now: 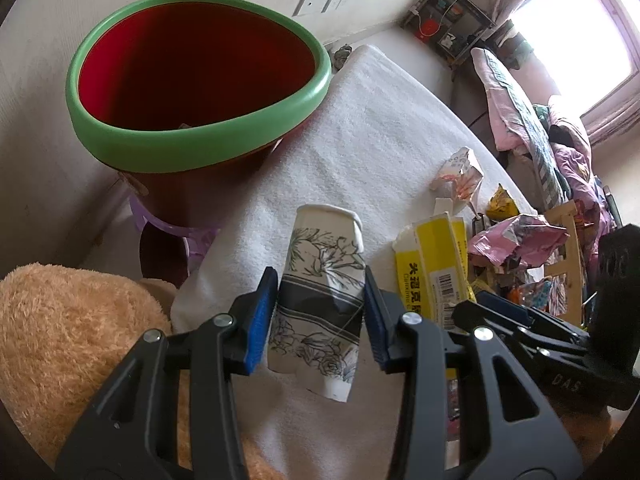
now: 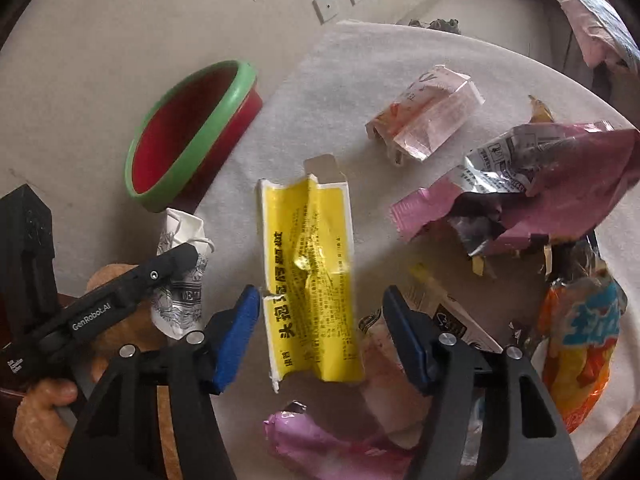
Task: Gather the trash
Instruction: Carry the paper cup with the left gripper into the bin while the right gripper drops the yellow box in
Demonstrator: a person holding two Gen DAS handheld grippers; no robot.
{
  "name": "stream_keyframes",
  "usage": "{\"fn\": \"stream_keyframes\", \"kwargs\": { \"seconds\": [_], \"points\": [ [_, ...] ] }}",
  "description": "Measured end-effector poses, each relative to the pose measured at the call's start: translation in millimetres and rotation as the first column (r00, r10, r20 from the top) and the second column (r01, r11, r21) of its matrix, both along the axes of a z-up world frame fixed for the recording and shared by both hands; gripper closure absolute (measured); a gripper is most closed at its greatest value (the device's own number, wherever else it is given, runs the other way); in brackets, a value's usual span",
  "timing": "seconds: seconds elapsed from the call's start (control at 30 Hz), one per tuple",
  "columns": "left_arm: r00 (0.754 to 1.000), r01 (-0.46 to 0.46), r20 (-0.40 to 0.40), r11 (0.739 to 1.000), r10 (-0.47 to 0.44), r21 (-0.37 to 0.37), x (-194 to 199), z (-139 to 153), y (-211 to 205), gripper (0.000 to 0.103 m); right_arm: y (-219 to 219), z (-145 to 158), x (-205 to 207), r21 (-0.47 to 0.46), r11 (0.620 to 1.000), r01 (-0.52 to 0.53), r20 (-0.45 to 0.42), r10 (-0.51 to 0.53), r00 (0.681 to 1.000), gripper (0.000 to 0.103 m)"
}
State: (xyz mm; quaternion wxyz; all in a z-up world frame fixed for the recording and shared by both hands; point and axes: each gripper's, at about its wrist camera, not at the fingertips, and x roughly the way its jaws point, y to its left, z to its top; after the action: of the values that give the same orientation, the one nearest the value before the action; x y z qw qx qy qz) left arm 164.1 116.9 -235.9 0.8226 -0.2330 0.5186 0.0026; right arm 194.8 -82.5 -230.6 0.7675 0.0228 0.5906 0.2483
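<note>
A crushed paper cup point(image 1: 316, 300) with a grey flower print hangs between the blue pads of my left gripper point(image 1: 320, 314), which is shut on it above the white cloth. To the upper left, close by, stands a red bin with a green rim point(image 1: 200, 144), its mouth tilted toward me. In the right wrist view my right gripper point(image 2: 322, 336) is open, its pads on either side of a flattened yellow box point(image 2: 312, 280) that lies on the cloth, with gaps on both sides. The cup point(image 2: 182, 300) and the bin point(image 2: 188, 132) show at the left there.
The white cloth point(image 2: 320, 100) also bears a pink foil bag point(image 2: 560, 184), a clear pink-printed wrapper point(image 2: 424, 120), an orange snack bag point(image 2: 580, 352) and a pink wrapper point(image 2: 320, 444). A tan plush thing point(image 1: 60, 340) lies at the lower left. The bin rests on a purple stool point(image 1: 172, 232).
</note>
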Motion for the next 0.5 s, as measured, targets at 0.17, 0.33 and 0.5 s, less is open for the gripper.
{"fn": "stream_keyframes", "kwargs": {
  "seconds": [0.17, 0.33, 0.5],
  "points": [
    [1.0, -0.003, 0.001, 1.0, 0.003, -0.002, 0.0, 0.1, 0.7, 0.063, 12.6, 6.7, -1.4, -0.031, 0.999, -0.041, 0.075, 0.043, 0.996, 0.039],
    [1.0, -0.015, 0.0, 1.0, 0.015, -0.011, 0.4, -0.9, 2.8, 0.063, 23.6, 8.8, -1.9, 0.019, 0.995, -0.098, 0.069, 0.096, 0.993, 0.041],
    [1.0, -0.022, 0.004, 1.0, 0.022, -0.017, -1.0, -0.5, 4.3, 0.063, 12.5, -13.8, 2.4, -0.017, 0.999, -0.037, -0.021, 0.037, 0.999, 0.039]
  ]
}}
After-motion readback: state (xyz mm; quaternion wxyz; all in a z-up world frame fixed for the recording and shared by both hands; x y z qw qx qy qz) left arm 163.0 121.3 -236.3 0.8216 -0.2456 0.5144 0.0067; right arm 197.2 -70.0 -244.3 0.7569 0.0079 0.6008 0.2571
